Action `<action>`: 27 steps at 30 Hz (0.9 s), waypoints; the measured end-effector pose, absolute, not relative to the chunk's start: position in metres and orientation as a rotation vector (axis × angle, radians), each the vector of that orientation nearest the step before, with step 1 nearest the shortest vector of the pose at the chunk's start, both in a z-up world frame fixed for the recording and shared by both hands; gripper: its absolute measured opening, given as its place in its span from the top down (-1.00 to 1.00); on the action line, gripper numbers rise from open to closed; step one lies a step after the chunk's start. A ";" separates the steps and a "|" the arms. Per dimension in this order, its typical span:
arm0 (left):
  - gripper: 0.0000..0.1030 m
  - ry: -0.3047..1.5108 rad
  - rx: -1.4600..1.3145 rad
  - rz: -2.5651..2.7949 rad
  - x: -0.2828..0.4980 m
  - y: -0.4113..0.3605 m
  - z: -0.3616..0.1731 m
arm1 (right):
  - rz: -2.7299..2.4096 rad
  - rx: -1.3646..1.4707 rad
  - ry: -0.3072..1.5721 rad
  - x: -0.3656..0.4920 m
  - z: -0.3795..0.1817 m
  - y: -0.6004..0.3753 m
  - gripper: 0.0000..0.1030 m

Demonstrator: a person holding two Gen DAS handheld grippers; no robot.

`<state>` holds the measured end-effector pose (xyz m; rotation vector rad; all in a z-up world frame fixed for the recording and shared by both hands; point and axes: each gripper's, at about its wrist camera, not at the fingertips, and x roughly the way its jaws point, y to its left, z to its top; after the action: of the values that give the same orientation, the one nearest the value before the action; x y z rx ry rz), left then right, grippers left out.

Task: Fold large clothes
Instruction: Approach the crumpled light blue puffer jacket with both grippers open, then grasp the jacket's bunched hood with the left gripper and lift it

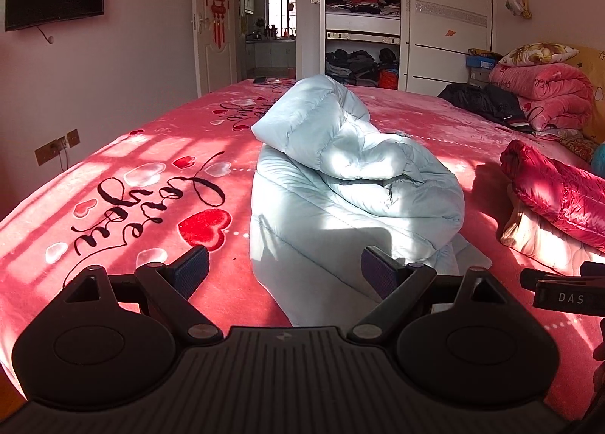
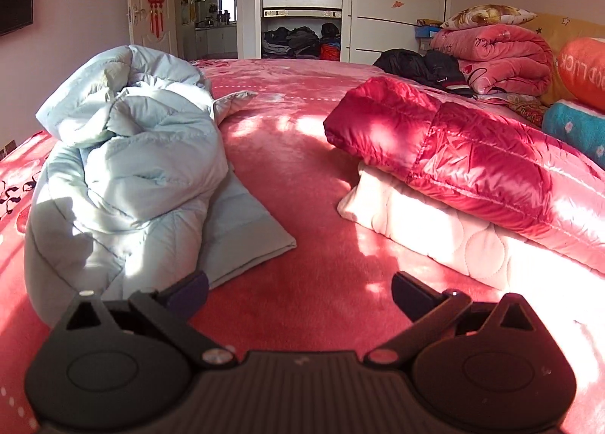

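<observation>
Sunlight is falling across the pale blue down coat (image 1: 340,184), which is lying crumpled; the left gripper (image 1: 285,271) and right gripper (image 2: 300,292) are hovering near it, fingers apart, gripping nothing.

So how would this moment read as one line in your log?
task: fold large clothes | left gripper: open, empty | right gripper: open, empty | light blue puffer coat: bunched on bed | red puffer jacket: stacked aside
</observation>
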<state>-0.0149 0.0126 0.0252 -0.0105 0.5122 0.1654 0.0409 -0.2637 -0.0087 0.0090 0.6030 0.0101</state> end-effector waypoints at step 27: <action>-1.00 0.431 -0.056 0.281 -0.044 0.056 0.056 | 0.152 -0.063 0.418 -0.042 0.090 -0.176 -0.98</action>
<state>-0.0443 0.0560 0.0558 -0.0556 0.4312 0.2806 -0.0424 -0.1757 0.0902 -0.0630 0.4176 0.1520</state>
